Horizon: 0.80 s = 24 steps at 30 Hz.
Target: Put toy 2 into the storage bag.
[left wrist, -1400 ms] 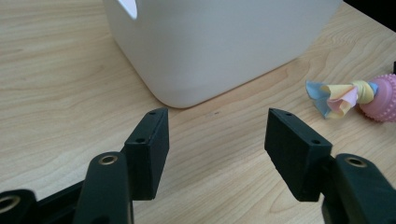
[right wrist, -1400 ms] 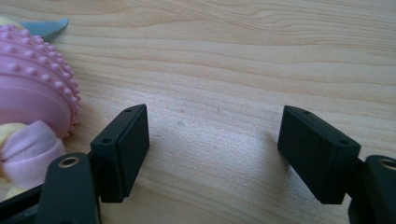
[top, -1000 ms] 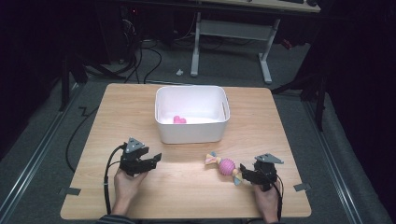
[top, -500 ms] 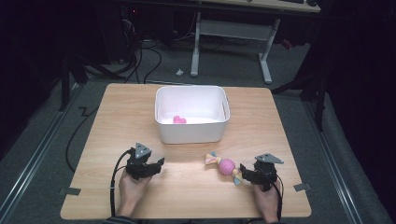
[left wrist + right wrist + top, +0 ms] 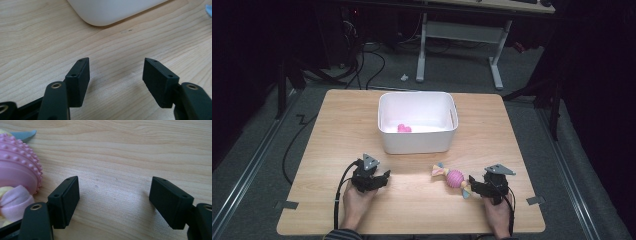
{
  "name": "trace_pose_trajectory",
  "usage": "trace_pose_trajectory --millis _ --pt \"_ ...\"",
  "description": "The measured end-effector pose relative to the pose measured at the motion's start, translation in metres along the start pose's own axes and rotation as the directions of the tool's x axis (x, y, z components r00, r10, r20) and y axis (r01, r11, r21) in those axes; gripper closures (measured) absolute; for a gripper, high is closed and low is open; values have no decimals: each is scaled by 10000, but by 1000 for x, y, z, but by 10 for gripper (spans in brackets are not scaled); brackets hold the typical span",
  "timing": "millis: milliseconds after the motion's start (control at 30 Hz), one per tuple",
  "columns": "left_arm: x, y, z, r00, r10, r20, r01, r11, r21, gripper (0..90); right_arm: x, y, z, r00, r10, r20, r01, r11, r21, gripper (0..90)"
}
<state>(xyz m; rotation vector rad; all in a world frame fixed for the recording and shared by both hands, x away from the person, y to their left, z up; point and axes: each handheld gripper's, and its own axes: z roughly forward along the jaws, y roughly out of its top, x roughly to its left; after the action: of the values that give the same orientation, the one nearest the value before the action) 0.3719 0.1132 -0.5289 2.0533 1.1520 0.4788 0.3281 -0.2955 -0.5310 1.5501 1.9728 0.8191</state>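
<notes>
The right gripper (image 5: 475, 186) rests low on the light wooden table (image 5: 532, 150), jaws parted and empty. Just beside it, at its 9 o'clock, lies the pink studded rubber ball toy with pastel cloth ends (image 5: 454, 178). The left gripper (image 5: 377, 180) also stands apart over bare wood, with the white plastic bin (image 5: 417, 142) at its 1 o'clock.

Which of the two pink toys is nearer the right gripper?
The studded pink ball toy with cloth ends, lying on the table just beside the right gripper. The other pink toy lies inside the white bin.
</notes>
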Motion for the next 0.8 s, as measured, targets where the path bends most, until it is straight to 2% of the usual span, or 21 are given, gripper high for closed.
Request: trace_pose_trajectory --millis 133,233,367,633,800 --pt "0 0 4 10000 -24 -29 24 10000 2 386 0 0 0 10000 17 -11 -17 10000 19 236" --pt "-1 -2 4 9999 105 -109 -104 9999 23 382 1 0 1 9996 -187 -229 190 9997 156 151" --pt "1 -3 5 9999 114 -124 -115 9999 -73 377 2 1 2 9991 -251 -348 258 9995 208 134" --pt "0 -4 4 9995 88 -304 -91 9999 -89 344 0 1 2 9978 -412 -519 423 9989 204 139" --pt "1 -4 5 9995 -36 -299 34 10000 -52 322 -3 3 -1 9973 -494 -543 512 9981 329 211"
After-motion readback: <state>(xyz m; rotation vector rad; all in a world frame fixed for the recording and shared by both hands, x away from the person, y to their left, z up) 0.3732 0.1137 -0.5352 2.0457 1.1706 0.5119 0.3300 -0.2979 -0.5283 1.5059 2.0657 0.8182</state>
